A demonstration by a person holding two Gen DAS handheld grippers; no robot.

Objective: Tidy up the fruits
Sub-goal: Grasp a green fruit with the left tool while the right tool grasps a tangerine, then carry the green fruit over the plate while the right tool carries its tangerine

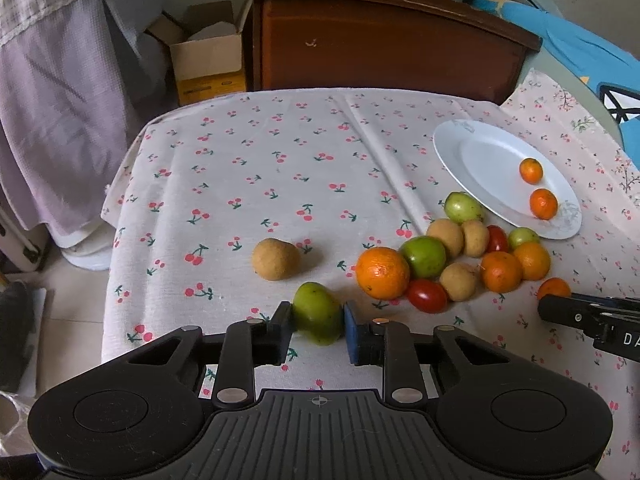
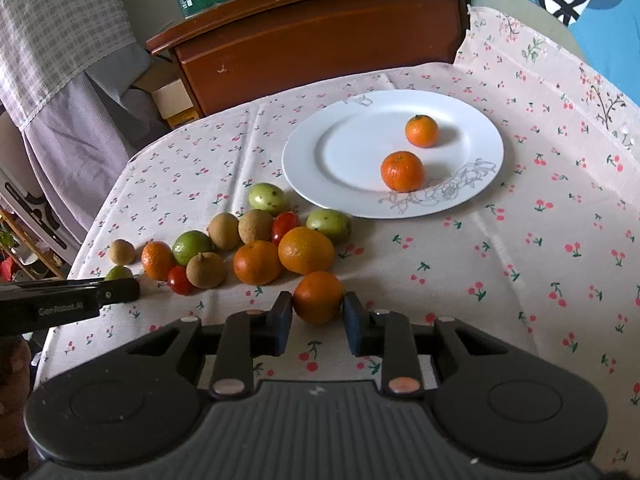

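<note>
A cherry-print cloth covers the desk in front of a brown wooden cabinet; in the left wrist view the left gripper has its jaws closed on a green fruit, with a brown fruit lying near it. In the right wrist view the right gripper grips a small orange between its jaws, just beside the fruit pile, while two more oranges sit on the white plate.

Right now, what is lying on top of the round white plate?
Two small orange mandarins lie apart on the round white plate. The remaining plate surface is bare, with a grey drawing near its rim. What is underneath the plate and the mandarins is covered.
</note>
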